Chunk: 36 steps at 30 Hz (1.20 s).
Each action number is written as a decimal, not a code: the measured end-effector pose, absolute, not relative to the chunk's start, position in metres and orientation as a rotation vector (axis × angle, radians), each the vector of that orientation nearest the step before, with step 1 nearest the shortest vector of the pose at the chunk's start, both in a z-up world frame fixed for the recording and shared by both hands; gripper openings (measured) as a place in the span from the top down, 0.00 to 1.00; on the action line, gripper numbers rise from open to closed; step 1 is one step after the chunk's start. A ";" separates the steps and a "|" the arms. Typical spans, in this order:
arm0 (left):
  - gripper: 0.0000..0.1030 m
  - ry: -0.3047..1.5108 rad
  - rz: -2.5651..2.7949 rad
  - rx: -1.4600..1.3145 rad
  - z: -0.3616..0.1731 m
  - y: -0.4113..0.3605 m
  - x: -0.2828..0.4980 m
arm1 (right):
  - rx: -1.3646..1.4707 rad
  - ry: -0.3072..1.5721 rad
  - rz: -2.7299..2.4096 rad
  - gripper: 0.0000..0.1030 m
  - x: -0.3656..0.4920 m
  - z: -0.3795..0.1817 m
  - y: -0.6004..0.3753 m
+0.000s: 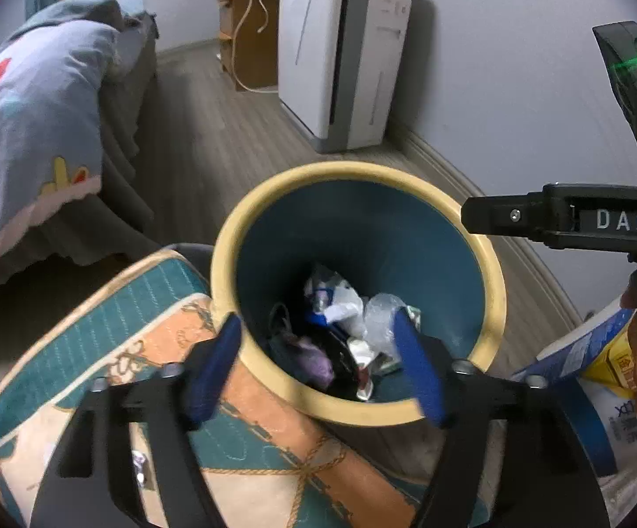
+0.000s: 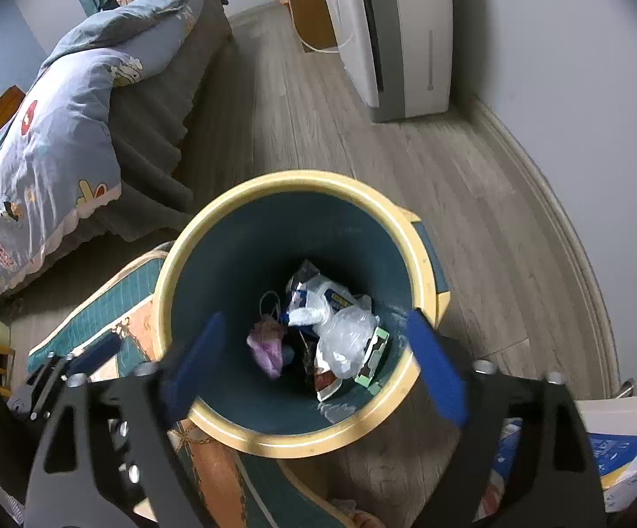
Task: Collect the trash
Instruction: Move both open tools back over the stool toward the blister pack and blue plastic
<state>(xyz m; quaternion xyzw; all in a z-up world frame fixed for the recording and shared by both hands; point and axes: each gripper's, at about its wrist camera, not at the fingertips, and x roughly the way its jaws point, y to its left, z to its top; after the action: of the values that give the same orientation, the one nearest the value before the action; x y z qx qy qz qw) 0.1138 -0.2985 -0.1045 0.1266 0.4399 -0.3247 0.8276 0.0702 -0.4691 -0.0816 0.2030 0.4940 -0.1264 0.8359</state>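
A home bedroom is shown: a bed (image 1: 32, 132) is covered by a cartoon-print quilt (image 2: 54, 141), with wood-plank flooring (image 2: 318, 110) beside it.

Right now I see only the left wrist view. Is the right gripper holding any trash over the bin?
Observer: No. The right gripper is open, with nothing between its blue fingers, and it points down into the trash bin.
Operator: What lies at the right side inside the bin? It is hidden for me.
Observer: A small green-and-white box, partly under a clear plastic bag, close to the bin's inner wall.
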 end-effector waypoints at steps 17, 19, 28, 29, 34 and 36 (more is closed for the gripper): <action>0.08 0.816 -0.592 0.302 -0.057 -0.248 0.075 | 0.344 0.996 -0.246 0.06 0.065 -0.037 -0.426; 0.08 0.811 -0.579 0.295 -0.051 -0.240 0.073 | 0.337 0.998 -0.243 0.06 0.064 -0.035 -0.420; 0.07 0.796 -0.485 0.268 -0.031 -0.189 0.060 | 0.332 1.002 -0.220 0.06 0.063 -0.025 -0.393; 0.07 0.797 -0.468 0.257 -0.028 -0.180 0.060 | 0.325 1.009 -0.216 0.06 0.063 -0.025 -0.388; 0.07 0.797 -0.410 0.225 -0.020 -0.148 0.059 | 0.268 1.022 -0.189 0.06 0.066 -0.023 -0.362; 0.07 0.795 -0.381 0.212 -0.017 -0.131 0.058 | 0.244 1.022 -0.173 0.06 0.067 -0.022 -0.351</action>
<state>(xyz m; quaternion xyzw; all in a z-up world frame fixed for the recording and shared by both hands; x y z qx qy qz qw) 0.0580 -0.1312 -0.0170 0.1024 0.3838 -0.1838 0.8991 0.0666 -0.3507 -0.0223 0.1164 0.4871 -0.0823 0.8616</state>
